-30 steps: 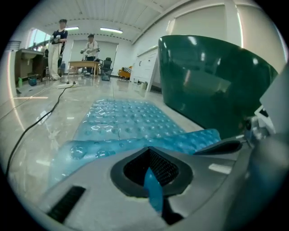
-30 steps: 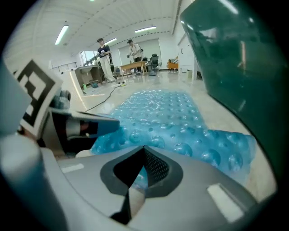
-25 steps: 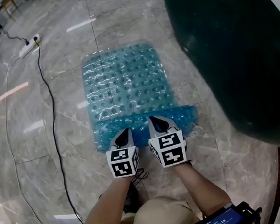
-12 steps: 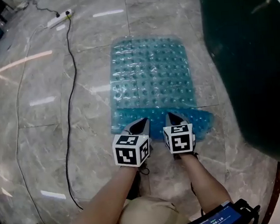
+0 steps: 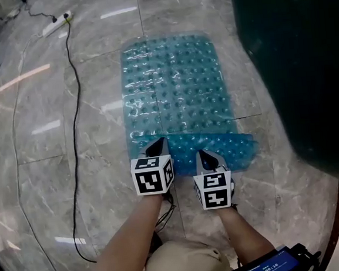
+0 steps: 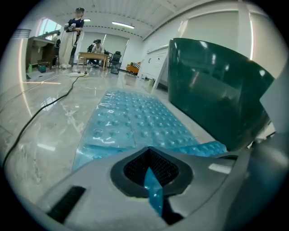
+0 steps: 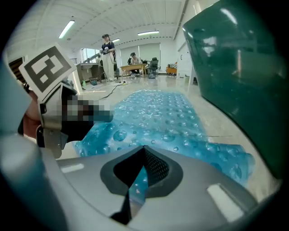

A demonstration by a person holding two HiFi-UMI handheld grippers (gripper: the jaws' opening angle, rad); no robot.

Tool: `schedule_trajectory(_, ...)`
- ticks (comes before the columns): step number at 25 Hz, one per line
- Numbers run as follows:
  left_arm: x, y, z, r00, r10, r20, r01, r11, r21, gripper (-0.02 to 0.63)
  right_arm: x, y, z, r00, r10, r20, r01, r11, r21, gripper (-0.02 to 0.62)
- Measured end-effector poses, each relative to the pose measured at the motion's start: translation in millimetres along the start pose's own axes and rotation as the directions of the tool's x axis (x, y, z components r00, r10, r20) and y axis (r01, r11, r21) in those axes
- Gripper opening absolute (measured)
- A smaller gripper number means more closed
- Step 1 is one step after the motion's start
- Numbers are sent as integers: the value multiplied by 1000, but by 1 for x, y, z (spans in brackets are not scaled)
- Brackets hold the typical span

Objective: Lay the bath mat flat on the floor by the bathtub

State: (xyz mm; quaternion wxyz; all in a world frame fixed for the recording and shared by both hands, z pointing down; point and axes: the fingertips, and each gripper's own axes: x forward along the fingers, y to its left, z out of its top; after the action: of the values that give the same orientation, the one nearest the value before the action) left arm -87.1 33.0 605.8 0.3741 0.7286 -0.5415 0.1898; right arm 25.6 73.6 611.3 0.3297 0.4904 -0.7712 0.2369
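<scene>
- Nearest: the person's forearms [image 5: 137, 235] reach down and forward, side by side. A small screen device [image 5: 269, 266] sits at the bottom right.
- Left gripper [image 5: 157, 145]: jaws pressed together on a thin blue fold of the bath mat [image 5: 177, 84], with the sliver showing between the pads in its own view.
- Right gripper [image 5: 204, 154]: same, clamped on the mat's near edge, just beside the left one.
- Both pinch the same short end, probably so the edge can be pulled out evenly instead of skewing.
- Near end strip [image 5: 229, 147]: not flat. It looks doubled or lifted, and its right corner sticks out past the mat's side line towards the tub.
- Rest of the mat: spread bumpy side up on the marble floor [image 5: 37, 173], long side running away from the person. It looks flat from here.
- Bathtub [image 5: 299, 61]: dark green wall just right of the mat, so placement is about right. I'd say only the near end needs laying down.
- Risk guess: letting go early could leave the corner curled.
- Left of the mat, apart from it: a black cable [image 5: 73, 111] running up to a power strip [image 5: 53, 24].
- Far back, in the gripper views: a standing person [image 6: 74, 31] and a seated person [image 6: 96, 45] at a table, not involved.
</scene>
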Motion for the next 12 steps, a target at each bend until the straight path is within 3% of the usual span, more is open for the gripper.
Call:
schedule_trajectory(4, -9, 1, -27, 999, 18, 44, -21, 998, 67, 3, -8, 12, -17, 1000, 23, -1, -23, 1000, 8, 6)
schedule_trajectory(8, -16, -1, -40, 997, 26, 72, -32, 995, 93, 3, -33, -2, 29, 995, 51, 86, -52, 999, 12, 6)
schedule_trajectory(12, -39, -3, -64, 996, 48, 81, -54, 996, 77, 3, -3, -13, 43, 1000, 21, 0, -21, 998, 54, 7)
